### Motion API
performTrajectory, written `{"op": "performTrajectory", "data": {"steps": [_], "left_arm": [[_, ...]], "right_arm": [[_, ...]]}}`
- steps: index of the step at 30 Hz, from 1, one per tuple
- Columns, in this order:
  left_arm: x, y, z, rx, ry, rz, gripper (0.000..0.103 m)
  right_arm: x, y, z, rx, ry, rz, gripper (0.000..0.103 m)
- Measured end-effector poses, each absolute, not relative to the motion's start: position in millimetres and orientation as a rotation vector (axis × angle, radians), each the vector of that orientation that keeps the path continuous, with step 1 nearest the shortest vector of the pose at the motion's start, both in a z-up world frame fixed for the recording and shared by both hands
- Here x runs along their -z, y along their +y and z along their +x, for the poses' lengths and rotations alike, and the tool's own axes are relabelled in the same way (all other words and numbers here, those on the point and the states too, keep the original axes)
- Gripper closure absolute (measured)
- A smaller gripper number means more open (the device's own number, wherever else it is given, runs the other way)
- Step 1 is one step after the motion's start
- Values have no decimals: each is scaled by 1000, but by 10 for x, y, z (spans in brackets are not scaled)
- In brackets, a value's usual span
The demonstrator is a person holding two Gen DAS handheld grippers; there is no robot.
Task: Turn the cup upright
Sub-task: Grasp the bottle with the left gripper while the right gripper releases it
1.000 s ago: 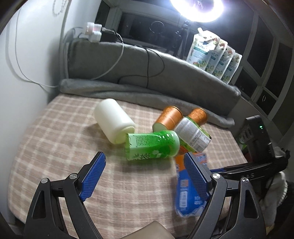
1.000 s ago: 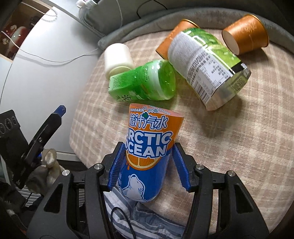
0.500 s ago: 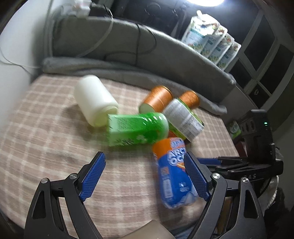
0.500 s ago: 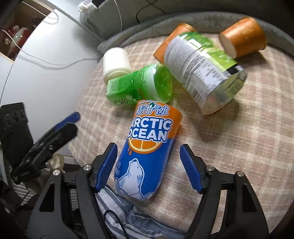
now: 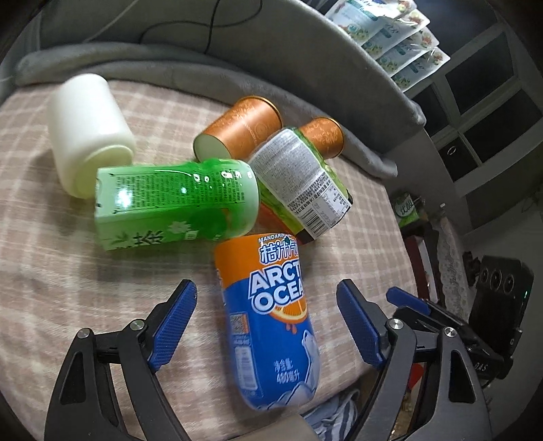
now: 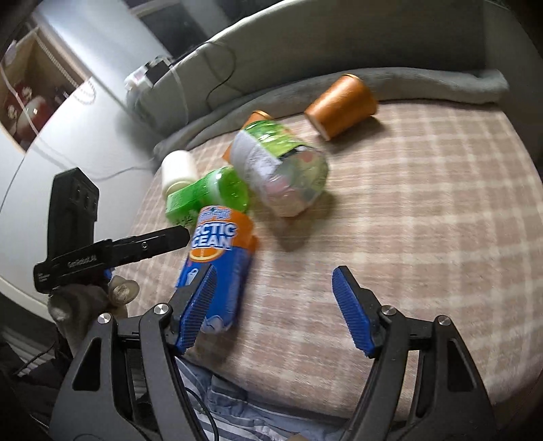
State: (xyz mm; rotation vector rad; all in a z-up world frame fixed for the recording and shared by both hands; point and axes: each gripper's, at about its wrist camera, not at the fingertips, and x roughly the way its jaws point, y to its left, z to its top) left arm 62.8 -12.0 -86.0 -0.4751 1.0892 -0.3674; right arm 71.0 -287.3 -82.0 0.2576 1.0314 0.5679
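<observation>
A blue and orange Arctic Ocean cup lies on its side near the front edge of the checked cloth. My left gripper is open, its jaws on either side of the cup without touching it. My right gripper is open and empty; the same cup lies just beyond its left finger. Other cups lie on their sides behind: a green one, a white one, two copper ones and a green labelled one.
A grey padded rim with cables runs along the back of the cloth. Snack pouches stand behind it at the right. A white wall is at the left. Striped fabric hangs below the front edge.
My right gripper opened, let go of the Arctic Ocean cup and pulled back to the right. My left gripper moved in and now straddles the lying cup.
</observation>
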Motion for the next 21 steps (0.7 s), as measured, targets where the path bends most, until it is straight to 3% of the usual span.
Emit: {"op": "performTrajectory", "data": {"steps": [8,18,21], "left_arm": [[951,-204,766,379,1131,-482,26],[1090,-245,853,379,1174,-477,43],[1084,-242,856,378,1171,-478,43]], "right_arm": [[946,-2996,722,-537,1052,298,30],[954,-3062,697,-514,1051,310,30],[954,-3062,688,-508,1051,315,30]]}}
